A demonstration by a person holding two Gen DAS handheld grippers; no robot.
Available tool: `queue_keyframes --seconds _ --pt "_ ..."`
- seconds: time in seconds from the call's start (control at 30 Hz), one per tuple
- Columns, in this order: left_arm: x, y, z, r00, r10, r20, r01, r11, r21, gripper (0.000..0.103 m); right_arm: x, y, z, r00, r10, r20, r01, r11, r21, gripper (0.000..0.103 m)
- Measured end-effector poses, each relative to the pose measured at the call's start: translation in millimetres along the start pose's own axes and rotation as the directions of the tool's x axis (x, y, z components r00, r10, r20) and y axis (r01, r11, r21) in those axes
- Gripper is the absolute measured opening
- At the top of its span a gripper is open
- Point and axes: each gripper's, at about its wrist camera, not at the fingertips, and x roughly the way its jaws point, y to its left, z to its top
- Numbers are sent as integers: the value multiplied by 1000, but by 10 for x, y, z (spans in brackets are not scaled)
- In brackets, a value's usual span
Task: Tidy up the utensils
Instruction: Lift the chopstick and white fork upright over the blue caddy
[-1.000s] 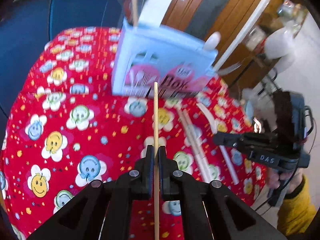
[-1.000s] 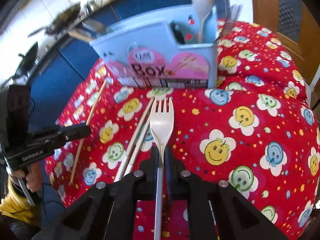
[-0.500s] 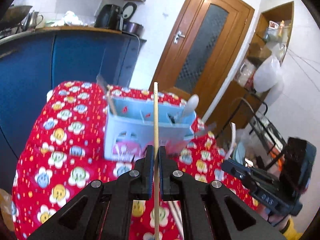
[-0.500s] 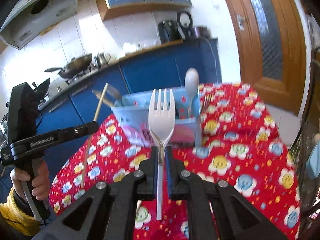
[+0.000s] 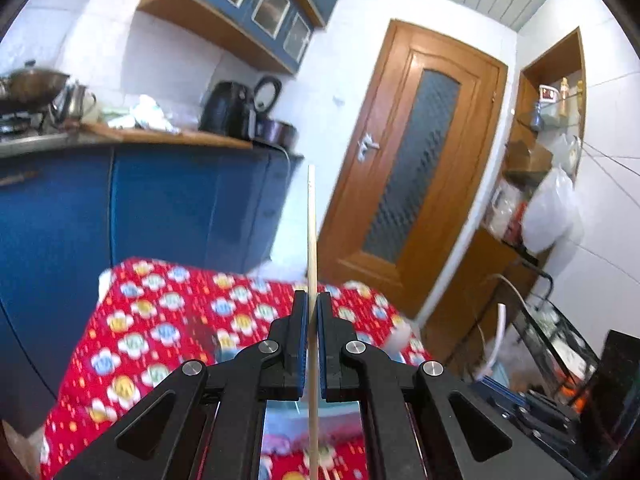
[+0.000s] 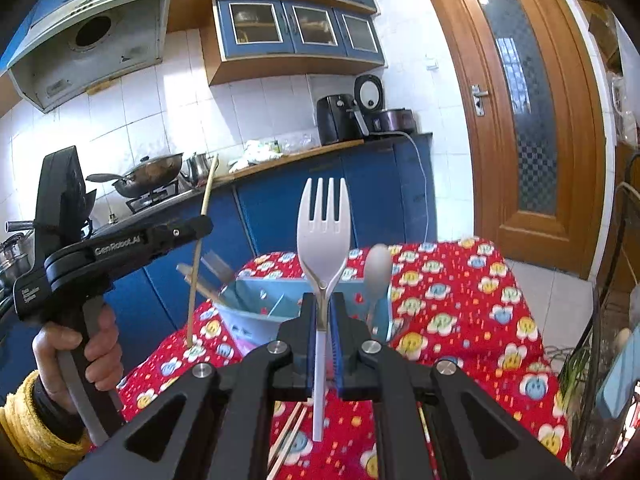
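Upright spoon [image 6: 378,268] and sticks [image 6: 208,276] crowd the utensil box [image 6: 256,300].

Both black two-finger grippers, left gripper [image 5: 313,304] and right gripper [image 6: 323,304], are held clamped, pointed slightly downward; yellow-sleeved hand [image 6: 80,344] is wrapped round the left handle.

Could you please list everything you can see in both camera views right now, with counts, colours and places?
Fork: one, white, held upright in the right gripper.
Chopstick: one, pale wood, held upright in the left gripper.
Utensil box: one, light blue, on the table behind the fork.
Spoon: one, grey-white, standing in the box.
Loose chopsticks: at least two, pale, lying on the cloth under the right gripper.
Tablecloth: one, red with smiley flowers.
Wok: one, dark, on the stove.
Door: one, brown wood, at right.
Left gripper: black, shut on the chopstick.
Right gripper: black, shut on the fork.
Hand: one, yellow sleeve.
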Motion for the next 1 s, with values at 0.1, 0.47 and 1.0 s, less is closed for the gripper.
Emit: queue_keyframes --seconds 0.1,0.47,1.0 --pt "89 36 50 999 28 44 -27 1000 -8 4 71 -8 87 1000 -14 27 14 1000 -20 8" --pt "393 159 -43 982 119 149 -121 993 0 4 459 -61 281 989 -98 114 107 992 -73 8" --pt "446 103 -265 974 119 194 -137 987 78 4 866 -94 102 990 -133 55 139 984 -108 9"
